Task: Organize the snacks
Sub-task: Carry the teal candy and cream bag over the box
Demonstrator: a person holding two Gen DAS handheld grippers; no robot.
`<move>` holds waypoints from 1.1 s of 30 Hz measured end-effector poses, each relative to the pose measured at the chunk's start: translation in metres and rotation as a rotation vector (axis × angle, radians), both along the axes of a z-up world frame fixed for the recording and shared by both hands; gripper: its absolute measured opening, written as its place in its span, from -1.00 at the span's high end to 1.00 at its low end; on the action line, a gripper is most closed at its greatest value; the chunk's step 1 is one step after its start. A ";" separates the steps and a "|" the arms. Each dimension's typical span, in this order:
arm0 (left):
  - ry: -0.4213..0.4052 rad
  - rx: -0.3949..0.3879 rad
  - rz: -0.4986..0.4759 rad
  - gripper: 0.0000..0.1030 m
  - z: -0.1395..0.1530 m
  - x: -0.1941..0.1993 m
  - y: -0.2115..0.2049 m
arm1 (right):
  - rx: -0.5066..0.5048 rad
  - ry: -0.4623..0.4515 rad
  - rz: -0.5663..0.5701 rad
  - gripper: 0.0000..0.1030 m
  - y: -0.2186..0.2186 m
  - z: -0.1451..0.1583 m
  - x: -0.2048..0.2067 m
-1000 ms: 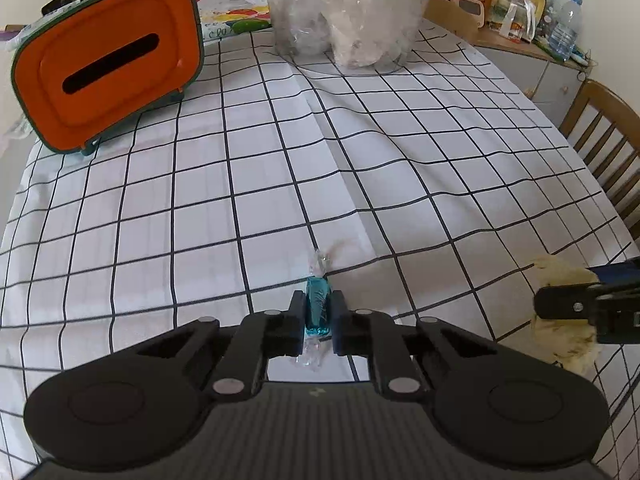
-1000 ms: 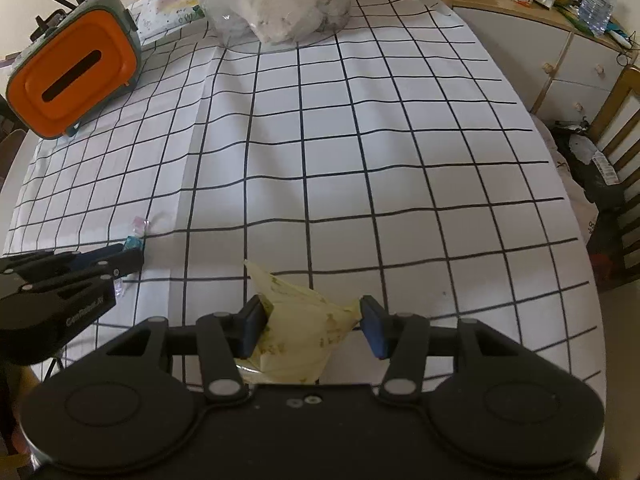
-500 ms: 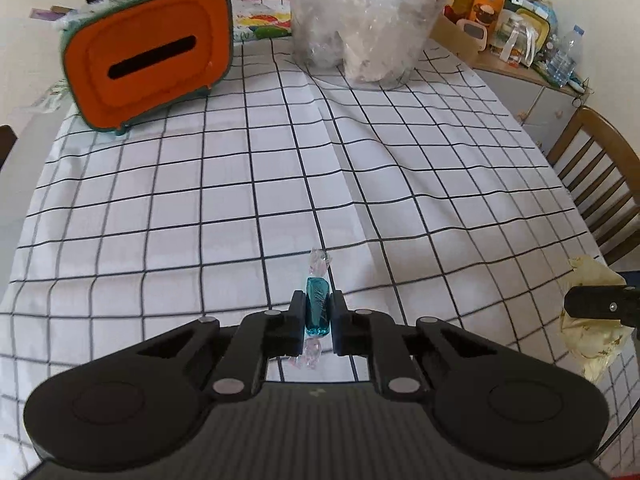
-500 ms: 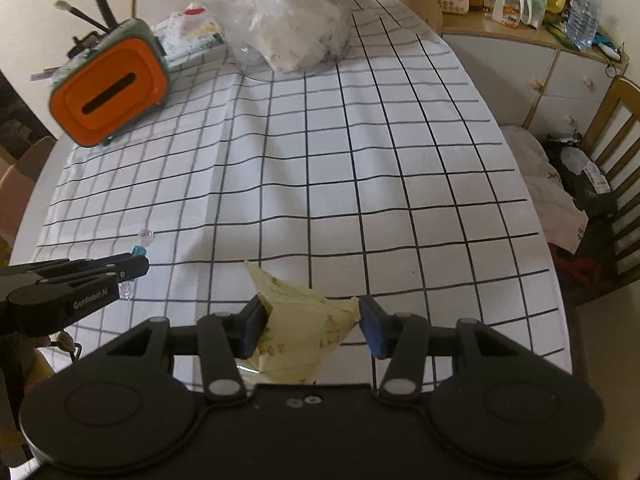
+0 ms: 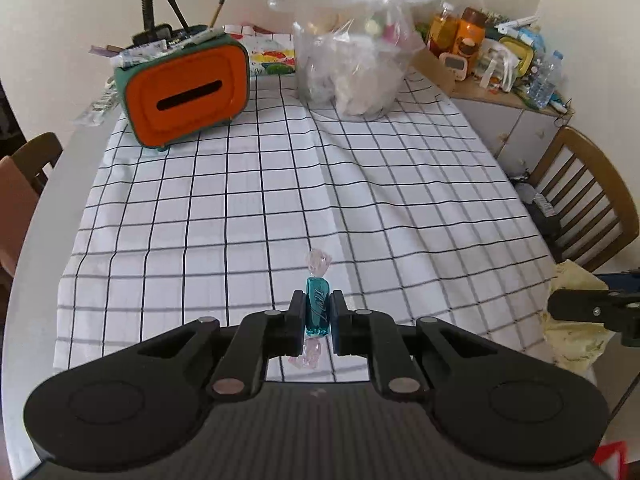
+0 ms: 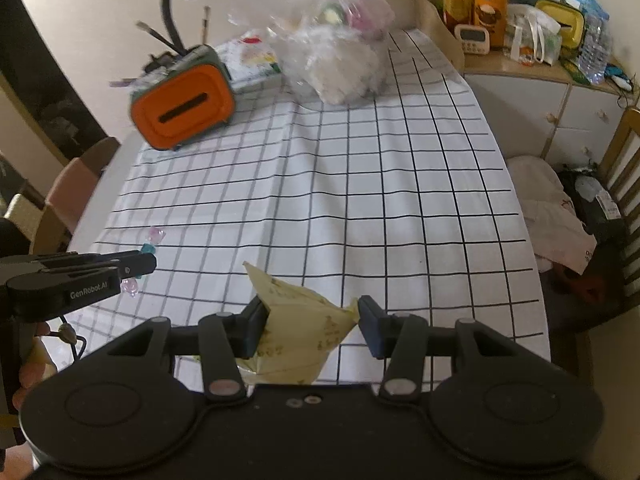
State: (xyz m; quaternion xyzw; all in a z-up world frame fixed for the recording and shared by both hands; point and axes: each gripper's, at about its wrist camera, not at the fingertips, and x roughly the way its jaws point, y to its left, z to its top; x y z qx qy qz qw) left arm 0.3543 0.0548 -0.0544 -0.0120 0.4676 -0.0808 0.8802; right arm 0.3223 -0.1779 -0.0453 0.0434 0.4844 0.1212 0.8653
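Observation:
My left gripper point(image 5: 317, 312) is shut on a teal wrapped candy point(image 5: 317, 307) with clear twisted ends, held above the near part of the checked tablecloth point(image 5: 304, 184). It also shows in the right wrist view point(image 6: 138, 266), at the left. My right gripper point(image 6: 312, 320) is shut on a pale yellow snack packet point(image 6: 298, 336), held above the table's near edge. The packet shows at the right edge of the left wrist view point(image 5: 576, 320). A clear plastic bag of snacks point(image 5: 356, 68) stands at the far side of the table.
An orange and green tissue box point(image 5: 184, 92) stands at the far left with brushes and a lamp behind it. A cluttered sideboard point(image 5: 500, 64) is at the far right. Wooden chairs stand on the right point(image 5: 588, 204) and on the left point(image 5: 32, 160).
Both grippers have risen and drawn back from the table with their snacks still held. More of the table, the lamp and the room now shows.

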 end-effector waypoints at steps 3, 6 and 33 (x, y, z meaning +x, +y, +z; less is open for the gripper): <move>-0.007 0.009 -0.003 0.76 0.015 -0.022 -0.006 | 0.011 -0.008 0.038 0.07 -0.003 0.012 -0.018; -0.005 0.012 -0.002 0.76 0.027 -0.044 -0.013 | -0.006 -0.010 0.082 0.07 -0.005 0.019 -0.035; 0.135 0.037 0.007 0.76 0.034 -0.214 -0.078 | 0.041 0.074 0.306 0.07 -0.034 0.020 -0.164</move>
